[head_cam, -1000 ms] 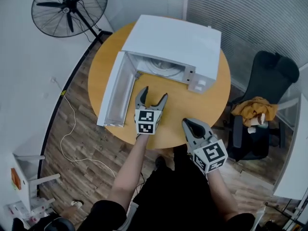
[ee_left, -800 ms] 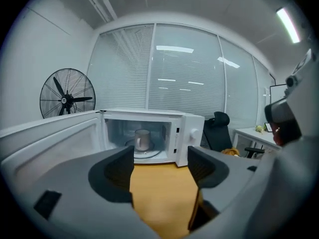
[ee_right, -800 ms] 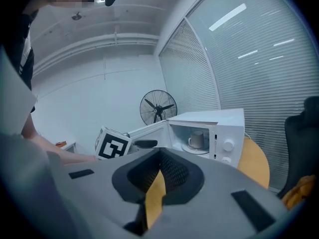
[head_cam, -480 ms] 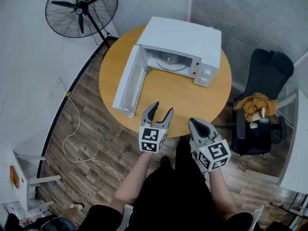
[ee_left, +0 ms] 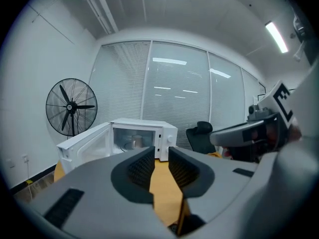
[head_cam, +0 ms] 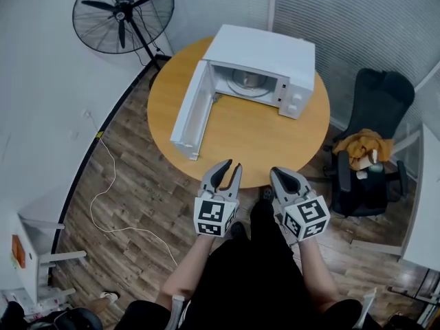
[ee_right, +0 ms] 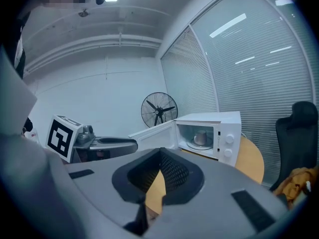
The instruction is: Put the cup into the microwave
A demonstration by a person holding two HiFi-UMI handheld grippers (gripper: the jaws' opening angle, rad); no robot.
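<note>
Cup (ee_right: 201,137): inside microwave (head_cam: 265,57), door (head_cam: 191,112) open.
Left hand-held gripper (head_cam: 230,165): empty, jaws closing.
Right hand-held gripper (head_cam: 278,173): closed, empty.
Nearby: fan (head_cam: 122,12), chair (head_cam: 375,115) beside worktop (head_cam: 240,139).

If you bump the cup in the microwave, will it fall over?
Probably not easily: the cup stands upright on the round plate and looks short and wide-bottomed. It looks stiff, so squeezing likely wouldn't squash it. The plate may turn under a push.
</note>
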